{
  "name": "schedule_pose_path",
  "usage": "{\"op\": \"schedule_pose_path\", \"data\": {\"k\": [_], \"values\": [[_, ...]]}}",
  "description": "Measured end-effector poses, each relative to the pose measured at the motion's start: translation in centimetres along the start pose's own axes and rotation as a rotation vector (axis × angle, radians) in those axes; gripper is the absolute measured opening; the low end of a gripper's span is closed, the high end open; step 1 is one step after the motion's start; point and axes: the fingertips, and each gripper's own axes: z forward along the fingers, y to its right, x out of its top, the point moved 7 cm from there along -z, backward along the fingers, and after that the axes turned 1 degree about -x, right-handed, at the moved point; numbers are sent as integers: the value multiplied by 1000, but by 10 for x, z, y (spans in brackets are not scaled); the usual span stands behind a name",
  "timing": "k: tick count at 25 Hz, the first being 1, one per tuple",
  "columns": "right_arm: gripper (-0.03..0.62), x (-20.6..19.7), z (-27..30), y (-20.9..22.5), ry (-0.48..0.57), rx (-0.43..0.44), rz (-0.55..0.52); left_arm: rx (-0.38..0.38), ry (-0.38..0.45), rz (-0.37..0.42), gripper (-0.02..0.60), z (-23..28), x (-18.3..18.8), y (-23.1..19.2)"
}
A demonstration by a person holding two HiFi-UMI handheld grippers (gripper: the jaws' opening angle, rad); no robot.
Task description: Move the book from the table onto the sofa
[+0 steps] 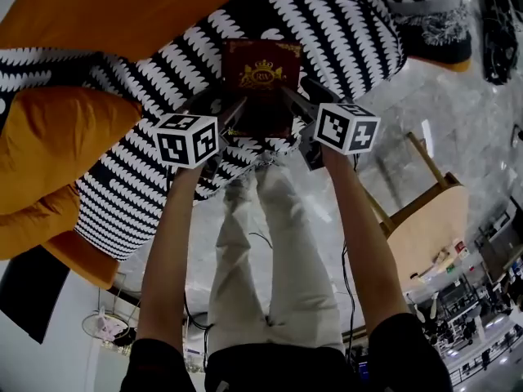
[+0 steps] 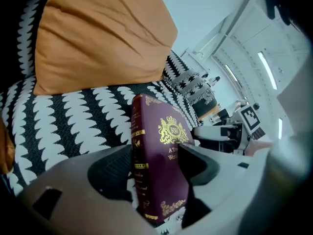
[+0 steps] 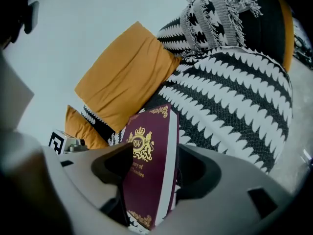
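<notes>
Holding book [image 1: 261, 84] over sofa [image 1: 351, 31].
Pinched at spine edge by left tongs [image 1: 231, 113], at page edge by right tongs [image 1: 296, 103], both closed tight on its covers.

A plump orange fabric cushion [image 1: 57, 141] is seen at the left, with a second orange cushion [image 1: 33, 219] tucked nearer. A fringed black-and-white woven pillow [image 1: 429, 15] is set far right, beside glossy grey marble floor [image 1: 458, 113].
</notes>
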Motion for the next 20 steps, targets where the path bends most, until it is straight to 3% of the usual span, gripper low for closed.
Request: {"op": "schedule_pose_path", "data": {"k": [10, 20], "values": [[272, 5, -22, -19, -22, 4, -28, 0, -14, 24, 280, -22, 8, 19], [175, 21, -63, -67, 42, -8, -100, -11, 73, 168, 186, -74, 36, 53]]}}
